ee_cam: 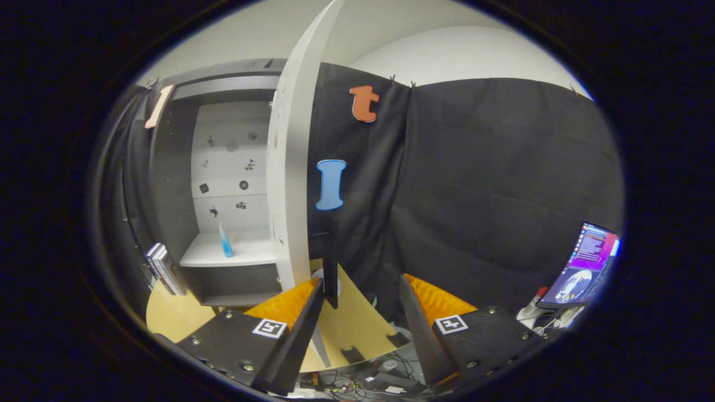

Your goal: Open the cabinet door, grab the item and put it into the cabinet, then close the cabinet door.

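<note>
Gripper view. The claw (pixel 360 304) looks forward with its two fingers (pixel 301 324) spread wide apart and nothing between them; a square printed marker sits on each finger mount. Ahead of the left finger stands the grey cabinet (pixel 167 190), resting on the pale wooden round worktop (pixel 346 329) towards its far left edge. The tall white cabinet door (pixel 293 167) is swung open and seen almost edge-on, its lower end just beyond the left fingertip. Inside the cabinet, a slim translucent blue bottle (pixel 225 240) stands slightly tilted on the white lower shelf (pixel 246 254), near the shelf's left side and close to the back panel, which carries several small dark stickers (pixel 244 185). A stack of dark books with pale edges (pixel 165 268) leans against the outside of the cabinet's left wall, at the worktop's left edge. A dark upright post (pixel 330 268) rises from the worktop just right of the door. Beyond the right finger, past the worktop's right edge, a lit computer monitor (pixel 586 265) stands tilted, and loose cables (pixel 391 371) lie below the worktop's near edge.
</note>
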